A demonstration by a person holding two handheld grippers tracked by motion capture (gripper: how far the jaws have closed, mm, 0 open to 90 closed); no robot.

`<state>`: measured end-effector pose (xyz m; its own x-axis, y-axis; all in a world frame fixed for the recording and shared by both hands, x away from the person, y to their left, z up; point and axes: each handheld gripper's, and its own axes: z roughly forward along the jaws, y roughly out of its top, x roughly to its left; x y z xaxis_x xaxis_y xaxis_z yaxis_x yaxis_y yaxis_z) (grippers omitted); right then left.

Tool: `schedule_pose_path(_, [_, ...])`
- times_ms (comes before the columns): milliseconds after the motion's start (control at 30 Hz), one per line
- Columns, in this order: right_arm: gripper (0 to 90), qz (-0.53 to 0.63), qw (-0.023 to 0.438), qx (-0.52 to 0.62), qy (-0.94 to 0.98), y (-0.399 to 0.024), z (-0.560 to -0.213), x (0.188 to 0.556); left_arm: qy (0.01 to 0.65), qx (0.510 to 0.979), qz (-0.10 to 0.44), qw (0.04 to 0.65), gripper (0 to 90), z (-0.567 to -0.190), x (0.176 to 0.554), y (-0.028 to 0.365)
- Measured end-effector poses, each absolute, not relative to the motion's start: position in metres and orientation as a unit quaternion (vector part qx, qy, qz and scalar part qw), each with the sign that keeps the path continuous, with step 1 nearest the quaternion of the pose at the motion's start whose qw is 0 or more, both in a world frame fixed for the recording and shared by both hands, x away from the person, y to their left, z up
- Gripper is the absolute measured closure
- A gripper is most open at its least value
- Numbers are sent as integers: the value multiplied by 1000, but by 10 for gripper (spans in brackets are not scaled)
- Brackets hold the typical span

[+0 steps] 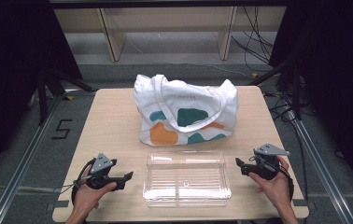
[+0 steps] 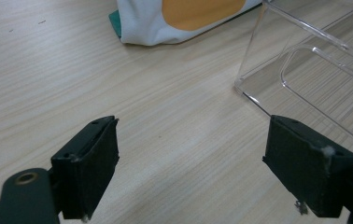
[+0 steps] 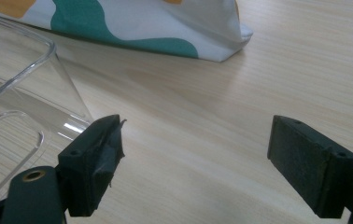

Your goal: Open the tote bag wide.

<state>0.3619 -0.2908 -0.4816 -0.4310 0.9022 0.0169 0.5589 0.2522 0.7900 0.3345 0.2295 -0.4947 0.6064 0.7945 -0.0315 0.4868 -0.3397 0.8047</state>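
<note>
While both of the person's forearms come in from the near edge of the pale wooden table (image 1: 114,116), each hand rests low on the tabletop with its tool pointed inward. The left gripper (image 1: 129,176) lies level at the left of the clear rectangular plastic box (image 1: 186,179), jaws wide apart with nothing between them, near the box's left wall but not touching it. The right gripper (image 1: 238,162) mirrors it at the box's right, the hand cupped under the body, jaws likewise fully spread and empty, just off the box's corner. The box sits at the near middle of the table. Behind it, close to its far wall, lies the white cloth tote bag with teal and orange patches (image 1: 186,112), handles flopped across it. A small dark printed line near the bag's top is too small to read. On the floor left of the table, a black mark reads "5" (image 1: 61,129).
</note>
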Motion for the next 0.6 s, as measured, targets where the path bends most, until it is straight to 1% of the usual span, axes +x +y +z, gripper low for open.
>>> schedule_pose_path(67, [188, 377, 228, 483, 757, -291, -482, 362, 407, 795, 186, 410, 168, -495, 334, 229])
schedule_pose_path(133, [189, 378, 238, 477, 757, -291, -482, 363, 409, 793, 187, 411, 168, -495, 334, 229])
schedule_pose_path(200, [190, 381, 230, 481, 755, -290, -481, 363, 408, 794, 186, 411, 168, -495, 335, 229])
schedule_pose_path(233, [190, 380, 216, 487, 756, -289, -479, 362, 413, 790, 185, 414, 168, -495, 335, 229])
schedule_pose_path(300, [191, 382, 234, 468, 762, -292, -477, 367, 415, 790, 188, 411, 168, -495, 335, 229])
schedule_pose_path(367, [192, 388, 230, 478, 754, -290, -475, 366, 416, 789, 189, 411, 168, -495, 335, 229])
schedule_pose_path(600, [199, 391, 241, 464, 757, -290, -468, 375, 416, 790, 190, 410, 174, -496, 335, 230])
